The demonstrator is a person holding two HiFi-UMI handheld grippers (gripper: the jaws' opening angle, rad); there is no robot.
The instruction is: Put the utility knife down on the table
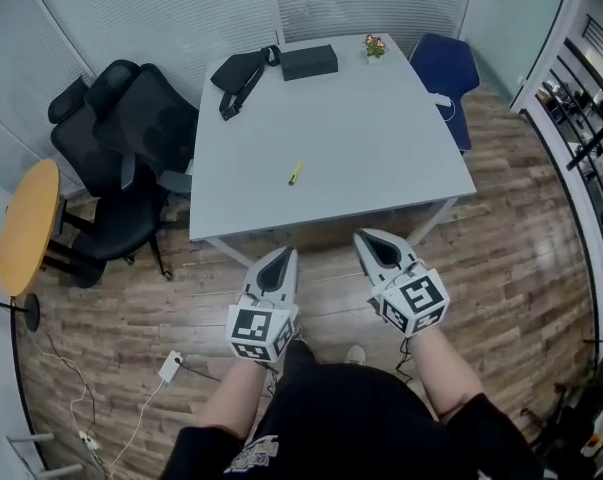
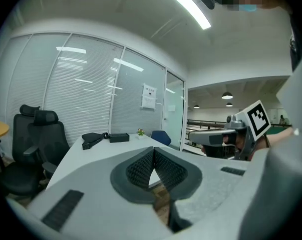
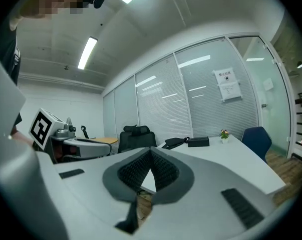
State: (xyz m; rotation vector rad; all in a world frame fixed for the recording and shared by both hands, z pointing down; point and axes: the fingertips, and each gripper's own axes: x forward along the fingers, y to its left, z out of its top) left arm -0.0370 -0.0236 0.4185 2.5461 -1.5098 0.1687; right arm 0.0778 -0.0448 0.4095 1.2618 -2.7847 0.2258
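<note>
A small yellow utility knife (image 1: 295, 173) lies on the white table (image 1: 381, 148), near its front middle. Both grippers hang over the wood floor in front of the table's near edge, apart from the knife. My left gripper (image 1: 280, 258) is shut with nothing between its jaws, and its tips meet in the left gripper view (image 2: 153, 150). My right gripper (image 1: 372, 241) is likewise shut and empty, its tips closed together in the right gripper view (image 3: 151, 150). The knife does not show in either gripper view.
At the table's far end lie a black bag (image 1: 239, 74), a black box (image 1: 309, 62) and a small potted plant (image 1: 374, 46). A blue chair (image 1: 446, 73) stands far right, black office chairs (image 1: 126, 158) left, and a round wooden table (image 1: 28, 228) further left. Cables (image 1: 131, 408) trail on the floor.
</note>
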